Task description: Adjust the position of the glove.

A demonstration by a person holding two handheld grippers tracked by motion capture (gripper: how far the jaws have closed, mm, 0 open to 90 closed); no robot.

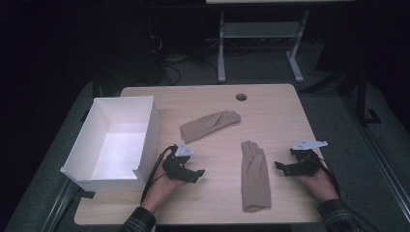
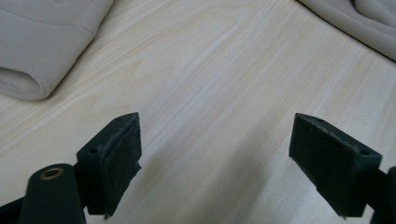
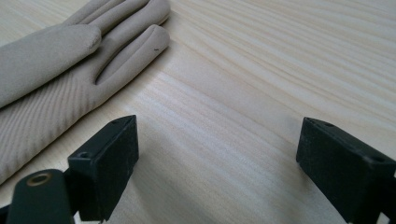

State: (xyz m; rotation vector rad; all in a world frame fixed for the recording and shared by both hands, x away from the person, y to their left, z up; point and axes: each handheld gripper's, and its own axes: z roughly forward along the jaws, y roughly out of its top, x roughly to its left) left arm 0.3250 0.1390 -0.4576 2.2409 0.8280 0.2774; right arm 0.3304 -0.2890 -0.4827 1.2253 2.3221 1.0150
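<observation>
A: So what is on the wooden table (image 1: 275, 104)?

B: Biggest first: a white box (image 1: 145, 140), open on top, sits at nine o'clock. Next come two tan gloves. The far glove (image 1: 210, 124) lies near the middle, slanting toward one o'clock. The near glove (image 1: 255, 175) lies at five o'clock, its fingers pointing to twelve.

A: And the grippers?

B: The left gripper (image 1: 197, 172) sits at seven o'clock, just beside the box. The right gripper (image 1: 279, 166) sits at four o'clock, near the near glove.

A: How should a glove get picked up well?

B: I think you come in low, slide one jaw under the cloth, and pinch a thick part like the cuff.

A: Are the jaws holding anything?

B: No. Both pairs stand wide apart over bare wood, and nothing is between them.
</observation>
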